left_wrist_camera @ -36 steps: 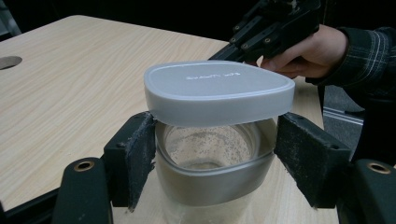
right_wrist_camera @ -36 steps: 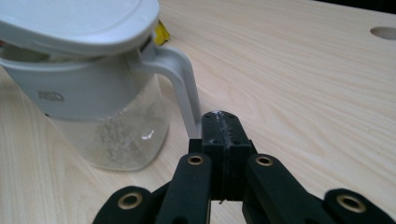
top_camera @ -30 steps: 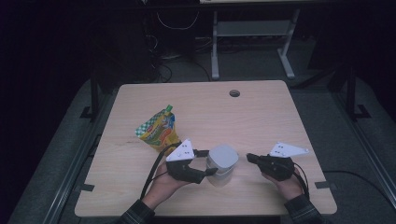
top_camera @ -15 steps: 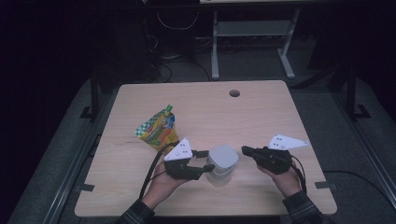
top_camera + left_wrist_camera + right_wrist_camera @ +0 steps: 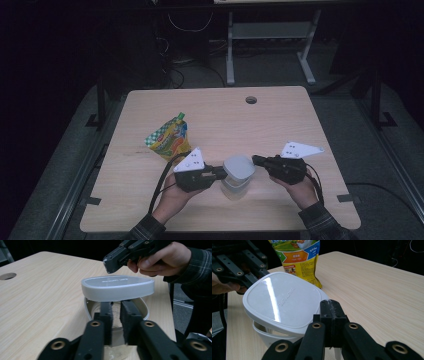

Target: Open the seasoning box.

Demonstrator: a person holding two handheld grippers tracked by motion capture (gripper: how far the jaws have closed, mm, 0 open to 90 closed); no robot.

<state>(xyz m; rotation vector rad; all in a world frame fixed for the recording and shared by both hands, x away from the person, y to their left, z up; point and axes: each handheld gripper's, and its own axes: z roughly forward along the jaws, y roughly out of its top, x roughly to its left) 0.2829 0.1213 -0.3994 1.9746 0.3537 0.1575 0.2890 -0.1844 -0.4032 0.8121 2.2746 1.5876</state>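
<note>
A clear plastic tub (image 5: 231, 189) stands near the table's front edge, and its grey-white lid (image 5: 239, 166) hovers tilted just above it. My left gripper (image 5: 220, 173) reaches in from the left. Its jaws have just been closing, and in the left gripper view the pads (image 5: 106, 312) pinch the tub's near rim (image 5: 143, 308) under the lid (image 5: 117, 287). My right gripper (image 5: 255, 160) comes from the right, shut on the lid's edge (image 5: 279, 302), and holds it up off the tub (image 5: 269, 337).
A yellow-green spouted drink pouch (image 5: 169, 140) lies on the table (image 5: 300, 115) just behind and left of the left hand. A cable hole (image 5: 251, 100) sits near the table's far edge. Desk legs and cables stand on the dark floor beyond.
The right gripper moved in to the lid and rose, lifting it off the tub. The left jaws narrowed onto the tub's rim; the left hand stayed put.
</note>
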